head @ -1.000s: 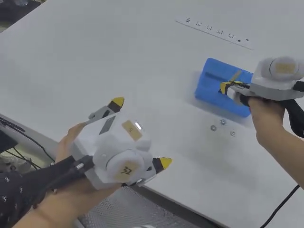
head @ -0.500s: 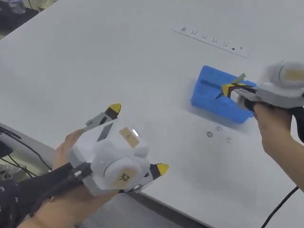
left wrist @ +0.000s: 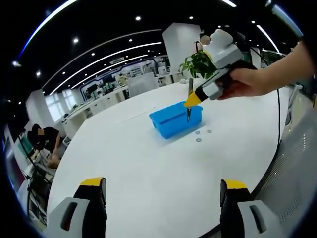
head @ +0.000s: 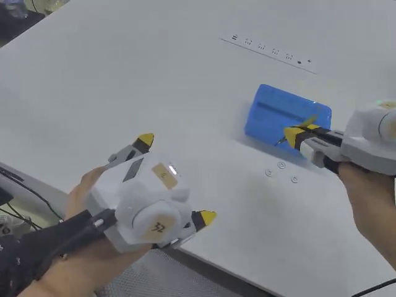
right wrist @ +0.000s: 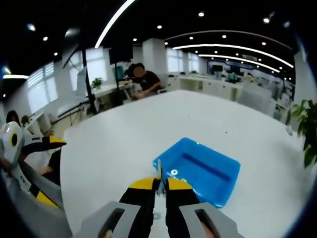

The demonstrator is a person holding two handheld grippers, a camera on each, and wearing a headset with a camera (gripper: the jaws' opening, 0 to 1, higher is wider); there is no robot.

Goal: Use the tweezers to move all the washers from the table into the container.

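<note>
The right tool [head: 291, 135] is pinching the tweezers [left wrist: 188, 112] between jaws that are pressed together, and it is hovering at the near edge of the blue container [head: 278, 111]. The tweezers are pointing steeply down, their tips hanging just over the container's near rim. In the right gripper view a small ring [right wrist: 174, 172] is showing just beside those tips; whether it is lying inside the container or sitting in the tweezers cannot be told.

Three washers [head: 281, 165] are lying on the white counter [head: 124, 74], close together and just beside the container on the person's side. The left tool [head: 176, 178] is idling well apart from all this near the counter's front edge, its jaws spread wide and gripping nothing.

The step in hand seems to be at the drop-off end of one carry, with the job far from finished. The next move is probably asking the right tool to swing the tweezers down to one of the three washers, and to set the fine tips around its thin, flat edge before squeezing.
</note>
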